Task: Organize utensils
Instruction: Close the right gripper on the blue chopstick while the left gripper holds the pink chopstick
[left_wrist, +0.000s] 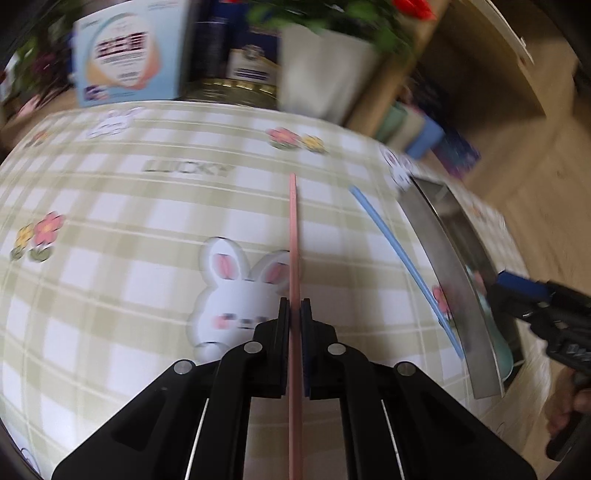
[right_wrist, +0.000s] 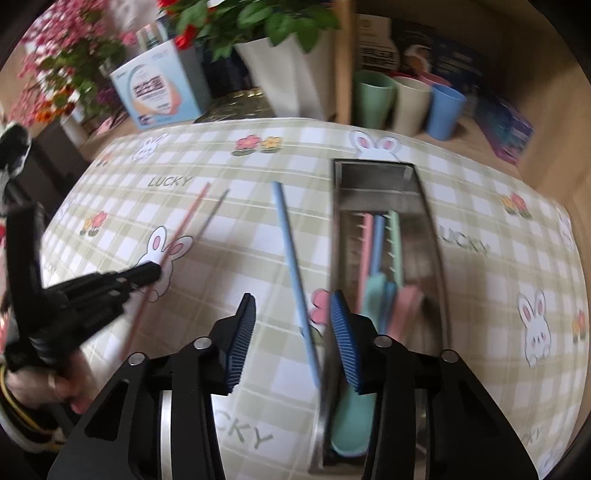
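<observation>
My left gripper (left_wrist: 294, 308) is shut on a pink chopstick (left_wrist: 293, 229), which sticks out straight ahead, a little above the bunny-print tablecloth. Seen from the right wrist, that gripper (right_wrist: 149, 273) is at the left, and the pink chopstick (right_wrist: 188, 218) casts a thin shadow beside it. A blue chopstick (right_wrist: 291, 251) lies on the cloth just left of the steel tray (right_wrist: 424, 206). My right gripper (right_wrist: 293, 297) is open over its near end, pads on either side and not touching it. In the tray lie pink, blue and green utensils (right_wrist: 377, 240). From the left wrist the blue chopstick (left_wrist: 399, 251) lies beside the tray (left_wrist: 450, 266).
Behind the table stand a white flowerpot (right_wrist: 291, 74), a light-blue box (right_wrist: 159, 88) and a gold tin lid (right_wrist: 236, 103). Green, beige and blue cups (right_wrist: 410, 103) are on a shelf at the back right. A person's hand (right_wrist: 44, 384) holds the left gripper.
</observation>
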